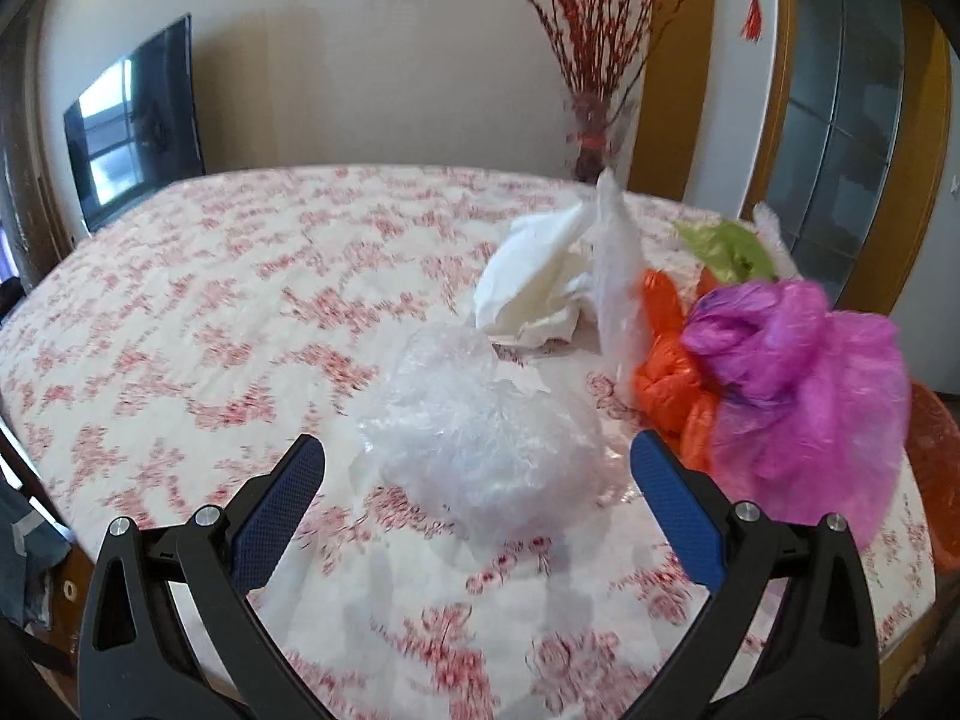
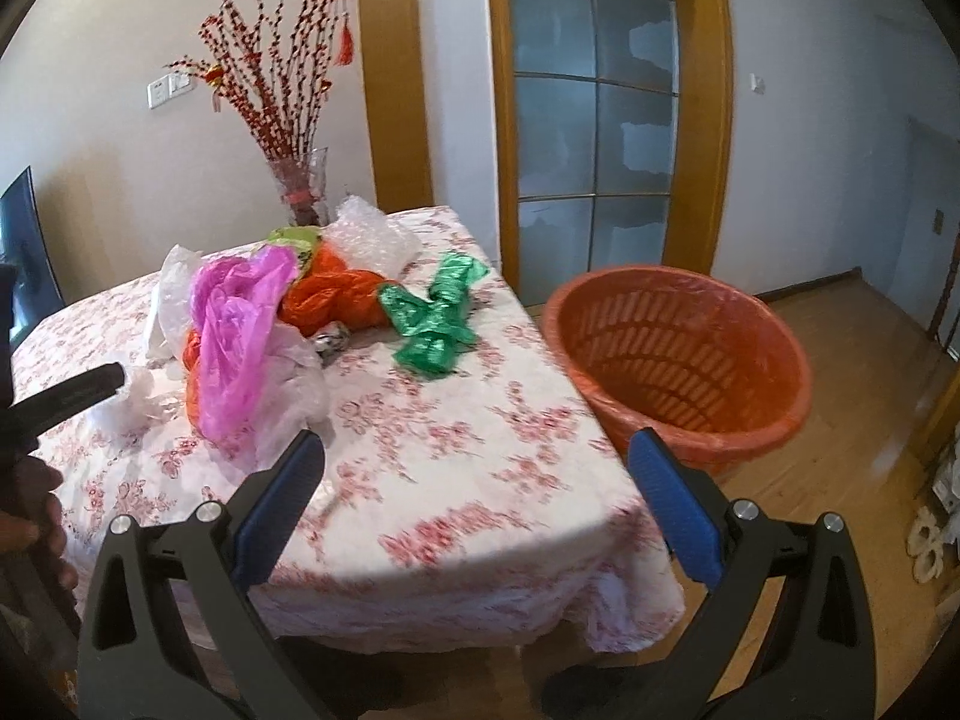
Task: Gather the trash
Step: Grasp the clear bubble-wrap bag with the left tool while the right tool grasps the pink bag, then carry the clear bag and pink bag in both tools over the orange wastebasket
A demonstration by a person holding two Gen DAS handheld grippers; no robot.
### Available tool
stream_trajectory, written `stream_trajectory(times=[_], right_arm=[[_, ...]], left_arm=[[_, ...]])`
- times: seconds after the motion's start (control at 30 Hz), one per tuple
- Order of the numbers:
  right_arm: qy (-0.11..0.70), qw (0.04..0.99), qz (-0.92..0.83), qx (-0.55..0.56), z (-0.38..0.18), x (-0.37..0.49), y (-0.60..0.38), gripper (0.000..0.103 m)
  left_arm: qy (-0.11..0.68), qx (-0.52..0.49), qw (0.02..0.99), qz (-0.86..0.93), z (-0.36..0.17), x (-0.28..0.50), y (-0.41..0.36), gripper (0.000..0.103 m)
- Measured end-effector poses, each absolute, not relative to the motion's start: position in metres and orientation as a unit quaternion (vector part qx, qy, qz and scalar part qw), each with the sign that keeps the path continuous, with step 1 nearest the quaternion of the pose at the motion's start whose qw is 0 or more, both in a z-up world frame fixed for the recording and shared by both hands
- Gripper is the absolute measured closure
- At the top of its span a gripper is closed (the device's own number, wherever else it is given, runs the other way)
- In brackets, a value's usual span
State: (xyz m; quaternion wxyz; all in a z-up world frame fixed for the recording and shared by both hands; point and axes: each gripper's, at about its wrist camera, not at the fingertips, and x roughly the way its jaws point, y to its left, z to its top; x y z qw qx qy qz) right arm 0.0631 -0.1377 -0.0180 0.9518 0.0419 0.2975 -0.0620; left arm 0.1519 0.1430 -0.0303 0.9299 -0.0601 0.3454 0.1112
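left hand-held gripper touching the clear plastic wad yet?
Apart. The left wrist view shows the left hand-held gripper open, with tablecloth visible between each blue pad and the clear plastic wad.

soft daylight, motion blur throughout, fisheye bending, dark corners.

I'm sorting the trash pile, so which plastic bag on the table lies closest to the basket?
The green bag. It lies apart from the heap, toward the table edge facing the orange basket, while the pink and orange bags sit farther back.

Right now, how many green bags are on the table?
2: a dark green bag near the edge by the basket, a lime green bag behind the pile. More may be buried.
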Motion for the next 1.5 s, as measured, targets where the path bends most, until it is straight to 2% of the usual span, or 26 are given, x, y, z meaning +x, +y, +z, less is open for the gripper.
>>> stream_trajectory(times=[0.33, 0.4, 0.5, 0.7, 0.77, 0.87, 1.0, 1.13, 1.17, 1.2, 1.27, 1.33, 1.37, 1.4, 1.5], right_arm=[[0.304, 0.952, -0.029, 0.030, -0.021, 0.093, -0.112, 0.004], [0.302, 0.953, -0.022, 0.032, -0.020, 0.098, -0.109, 0.004], [0.295, 0.955, -0.006, 0.035, -0.013, 0.110, -0.101, 0.004], [0.282, 0.957, 0.045, 0.043, 0.008, 0.141, -0.078, 0.005], [0.282, 0.957, 0.063, 0.039, 0.014, 0.154, -0.066, 0.009], [0.284, 0.955, 0.088, 0.017, 0.019, 0.172, -0.043, 0.014], [0.283, 0.953, 0.109, -0.021, 0.021, 0.194, -0.015, 0.015], [0.316, 0.941, 0.105, -0.060, 0.007, 0.220, 0.001, 0.016], [0.325, 0.938, 0.103, -0.068, 0.003, 0.224, 0.003, 0.028], [0.338, 0.933, 0.101, -0.078, -0.003, 0.229, 0.003, 0.047], [0.361, 0.923, 0.111, -0.075, -0.010, 0.233, 0.001, 0.068], [0.358, 0.923, 0.118, -0.071, -0.011, 0.230, -0.001, 0.075], [0.353, 0.925, 0.120, -0.072, -0.011, 0.227, -0.002, 0.085], [0.347, 0.927, 0.121, -0.073, -0.010, 0.224, -0.002, 0.089], [0.332, 0.932, 0.132, -0.061, -0.005, 0.218, -0.007, 0.095]], left_arm=[[0.386, -0.094, 0.915, 0.069, -0.053, 0.179, 0.154, 0.041], [0.385, -0.092, 0.916, 0.064, -0.053, 0.180, 0.156, 0.053], [0.383, -0.087, 0.918, 0.058, -0.052, 0.185, 0.159, 0.063], [0.362, -0.073, 0.928, 0.056, -0.042, 0.180, 0.164, 0.066], [0.356, -0.071, 0.930, 0.057, -0.038, 0.177, 0.167, 0.066], [0.347, -0.074, 0.933, 0.061, -0.032, 0.172, 0.173, 0.066], [0.340, -0.081, 0.935, 0.064, -0.026, 0.169, 0.182, 0.066], [0.336, -0.083, 0.936, 0.067, -0.026, 0.170, 0.187, 0.066], [0.336, -0.083, 0.936, 0.067, -0.026, 0.170, 0.187, 0.066], [0.335, -0.084, 0.936, 0.067, -0.026, 0.170, 0.186, 0.066], [0.334, -0.084, 0.936, 0.066, -0.026, 0.170, 0.185, 0.066], [0.334, -0.082, 0.937, 0.065, -0.026, 0.170, 0.185, 0.066], [0.333, -0.082, 0.937, 0.065, -0.026, 0.170, 0.185, 0.066], [0.333, -0.083, 0.937, 0.064, -0.026, 0.170, 0.185, 0.065], [0.332, -0.083, 0.938, 0.061, -0.024, 0.170, 0.183, 0.065]])
